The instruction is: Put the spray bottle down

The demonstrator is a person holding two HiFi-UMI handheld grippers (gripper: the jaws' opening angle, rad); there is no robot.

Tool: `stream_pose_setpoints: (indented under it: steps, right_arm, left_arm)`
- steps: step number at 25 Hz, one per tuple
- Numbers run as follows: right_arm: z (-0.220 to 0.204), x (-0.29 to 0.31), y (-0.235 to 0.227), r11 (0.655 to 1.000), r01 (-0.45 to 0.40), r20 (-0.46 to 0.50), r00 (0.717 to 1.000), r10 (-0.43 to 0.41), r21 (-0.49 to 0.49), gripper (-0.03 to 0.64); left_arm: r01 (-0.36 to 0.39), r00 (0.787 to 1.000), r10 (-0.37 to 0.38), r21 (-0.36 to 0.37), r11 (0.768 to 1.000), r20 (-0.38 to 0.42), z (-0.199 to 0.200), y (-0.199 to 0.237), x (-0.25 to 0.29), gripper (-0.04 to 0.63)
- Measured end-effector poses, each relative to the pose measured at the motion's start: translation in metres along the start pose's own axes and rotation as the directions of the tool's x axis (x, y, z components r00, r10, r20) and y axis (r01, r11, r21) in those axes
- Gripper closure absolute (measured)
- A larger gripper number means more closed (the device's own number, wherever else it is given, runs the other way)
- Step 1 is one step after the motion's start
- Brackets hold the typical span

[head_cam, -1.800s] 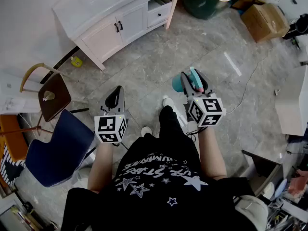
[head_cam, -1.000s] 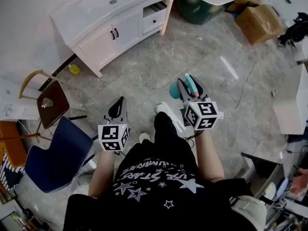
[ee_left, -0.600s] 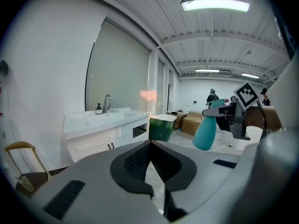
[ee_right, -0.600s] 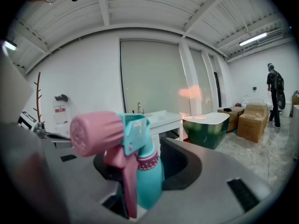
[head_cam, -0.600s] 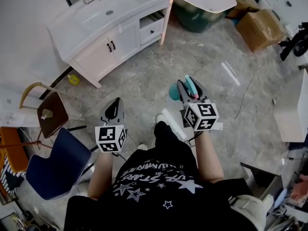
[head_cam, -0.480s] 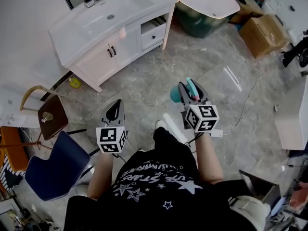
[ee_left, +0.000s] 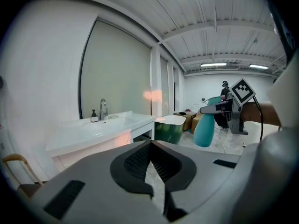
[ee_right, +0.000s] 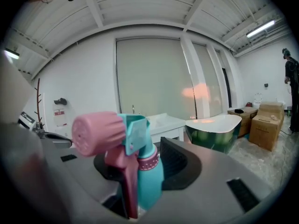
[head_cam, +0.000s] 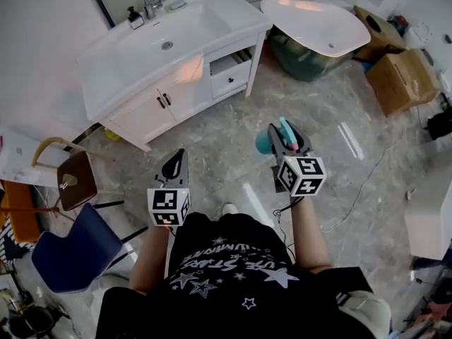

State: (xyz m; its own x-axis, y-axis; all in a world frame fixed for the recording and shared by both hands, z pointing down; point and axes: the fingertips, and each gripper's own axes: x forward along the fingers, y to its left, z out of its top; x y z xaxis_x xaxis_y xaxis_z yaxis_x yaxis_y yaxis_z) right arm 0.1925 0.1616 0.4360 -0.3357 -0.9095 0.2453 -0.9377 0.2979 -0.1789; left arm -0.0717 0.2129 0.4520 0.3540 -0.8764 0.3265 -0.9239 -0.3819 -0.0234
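Observation:
The spray bottle has a teal body and a pink nozzle and trigger. My right gripper is shut on its neck and holds it upright above the floor, in front of the person. The ribbed right-hand pad lies against the teal neck. In the left gripper view the bottle hangs off to the right. My left gripper is level beside it on the left. Its jaws meet at the tips with nothing between them.
A white vanity with sink and tap stands ahead on the left, one drawer ajar. A green-sided bathtub and cardboard boxes lie ahead on the right. A wooden chair and a blue chair stand left. A cable crosses the grey floor.
The person has walked forward, so the vanity and bathtub have come nearer. Both grippers were carried along. The bottle stays gripped and upright, and the left jaws remain shut.

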Motion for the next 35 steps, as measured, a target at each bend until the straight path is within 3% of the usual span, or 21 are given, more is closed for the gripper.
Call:
stream_pose_setpoints:
  steps: [12, 18, 26, 30, 35]
  right_arm:
    - [0.001, 0.061, -0.046, 0.997, -0.012, -0.025, 1.0, 0.013, 0.07, 0.447]
    - [0.011, 0.111, -0.072, 0.998, 0.016, -0.04, 0.999, -0.013, 0.066, 0.449]
    - [0.055, 0.224, -0.111, 0.999, 0.047, -0.057, 0.997, -0.046, 0.023, 0.451]
    - [0.088, 0.295, -0.125, 0.999, 0.053, -0.061, 0.997, -0.053, -0.003, 0.453]
    - [0.129, 0.379, -0.129, 0.999, 0.03, -0.035, 0.999, -0.031, -0.037, 0.453]
  left_arm:
    - [-0.039, 0.999, 0.039, -0.048, 0.998, -0.016, 0.017, 0.016, 0.074, 0.58]
    - [0.004, 1.0, -0.004, -0.042, 0.999, -0.011, 0.031, 0.031, 0.142, 0.58]
    - [0.032, 0.999, -0.031, -0.079, 0.996, 0.007, 0.073, 0.081, 0.275, 0.58]
    - [0.09, 0.996, -0.089, -0.02, 0.996, 0.024, 0.104, 0.103, 0.34, 0.58]
    - [0.053, 0.998, -0.051, -0.049, 0.997, 0.042, 0.131, 0.153, 0.401, 0.58]
